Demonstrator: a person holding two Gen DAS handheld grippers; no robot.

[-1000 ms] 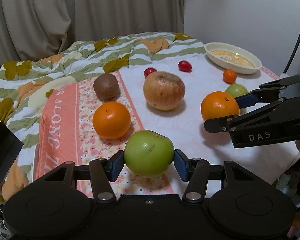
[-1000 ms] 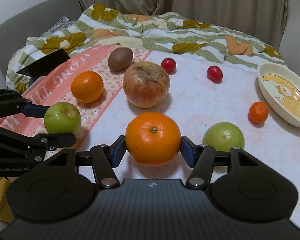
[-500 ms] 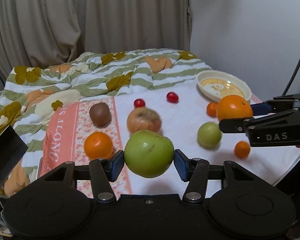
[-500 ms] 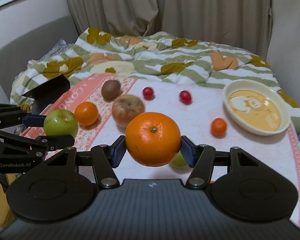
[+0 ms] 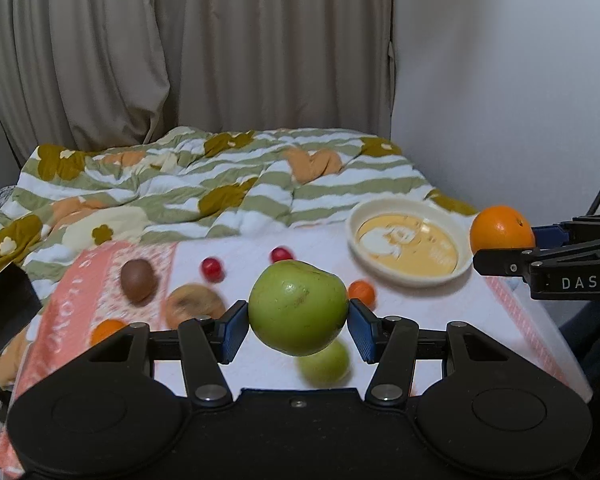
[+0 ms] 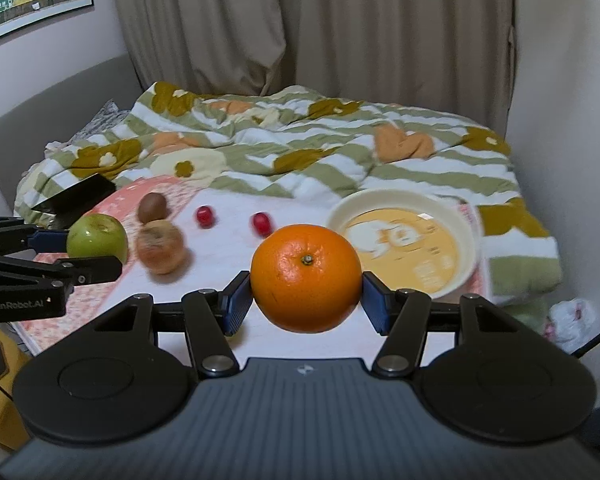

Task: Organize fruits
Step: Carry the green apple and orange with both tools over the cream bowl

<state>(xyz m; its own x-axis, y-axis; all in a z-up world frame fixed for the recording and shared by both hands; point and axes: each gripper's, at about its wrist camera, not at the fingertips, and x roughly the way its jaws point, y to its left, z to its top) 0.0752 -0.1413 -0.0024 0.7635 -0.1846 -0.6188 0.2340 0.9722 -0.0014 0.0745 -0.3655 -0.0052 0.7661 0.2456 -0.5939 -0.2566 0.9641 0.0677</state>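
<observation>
My left gripper (image 5: 298,326) is shut on a green apple (image 5: 298,312) and holds it high above the table; the apple also shows in the right wrist view (image 6: 97,238). My right gripper (image 6: 306,298) is shut on a large orange (image 6: 306,278), also held high; it shows at the right of the left wrist view (image 5: 500,229). The cream bowl (image 5: 410,249) (image 6: 404,246) stands at the far right. On the table lie a second green apple (image 5: 326,364), a reddish apple (image 6: 162,250), a kiwi (image 5: 137,279), two cherry tomatoes (image 6: 205,216), a small orange (image 5: 362,293) and another orange (image 5: 107,330).
A striped flowered quilt (image 5: 220,184) is bunched at the back. A pink patterned cloth (image 5: 72,292) covers the table's left part. A dark flat object (image 6: 76,198) lies at the left edge. Curtains and a wall stand behind.
Both grippers have lifted their fruit off the table and risen steadily, so the table looks lower and farther. The right gripper's orange is now closer to the bowl.
</observation>
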